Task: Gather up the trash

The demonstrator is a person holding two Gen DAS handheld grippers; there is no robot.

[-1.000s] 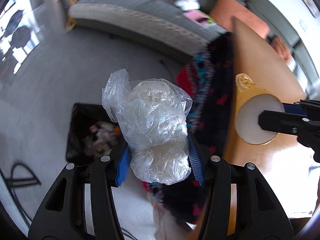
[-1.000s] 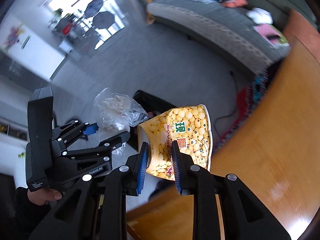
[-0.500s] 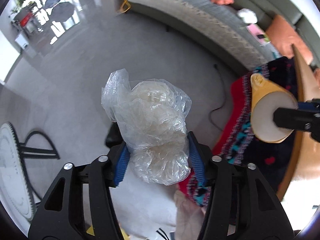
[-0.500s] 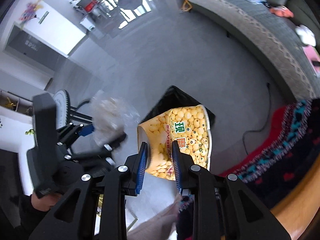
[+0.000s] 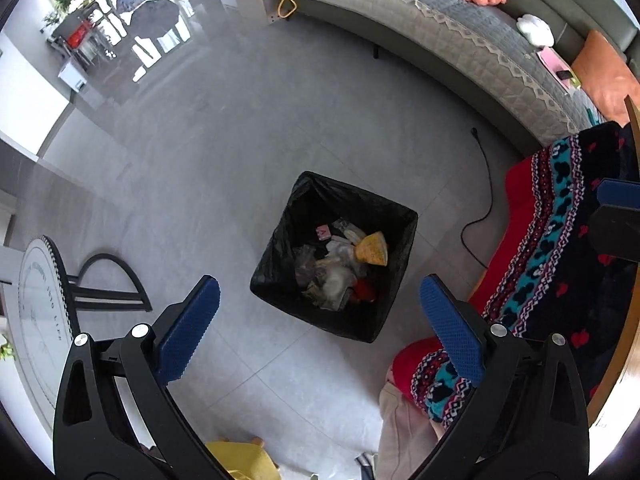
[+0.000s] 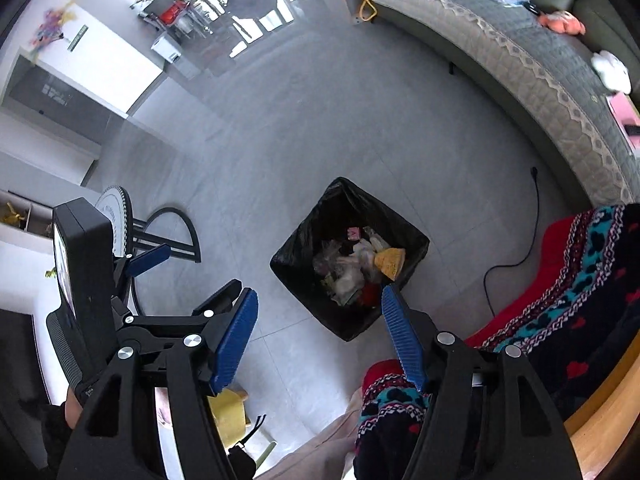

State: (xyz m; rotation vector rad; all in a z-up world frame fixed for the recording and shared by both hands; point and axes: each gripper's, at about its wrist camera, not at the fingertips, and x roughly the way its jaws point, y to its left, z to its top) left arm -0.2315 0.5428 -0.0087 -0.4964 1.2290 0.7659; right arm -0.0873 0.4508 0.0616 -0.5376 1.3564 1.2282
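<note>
Spreading widest across both views: pale grey tiled floor (image 5: 248,152), with a long grey quilted sofa (image 5: 440,36) curving along the far edge. Draping at the right: a dark knitted blanket with red and teal patterning (image 5: 560,248), just beside a black cable (image 5: 480,200) trailing over the tiles. Standing below both grippers: a square bin lined with a black plastic bag (image 5: 280,256), already holding crumpled clear plastic (image 5: 334,276) and a yellow snack packet (image 5: 372,250) on top of the other rubbish.

Hovering above it: the left gripper (image 5: 320,332), blue pads opening to their widest, nothing between them. Likewise the right gripper (image 6: 320,340), jaws opening too, empty, the bin framed in the gap.

Judging risk from here: light wrappers possibly springing back up or catching on the liner's slack rim (image 6: 296,244), owing to stiffness and low weight. Also worth watching: the blanket hanging close to the right fingers (image 6: 400,332), likely to snag on a careless withdrawal, and the cable lying near enough to trip over.
</note>
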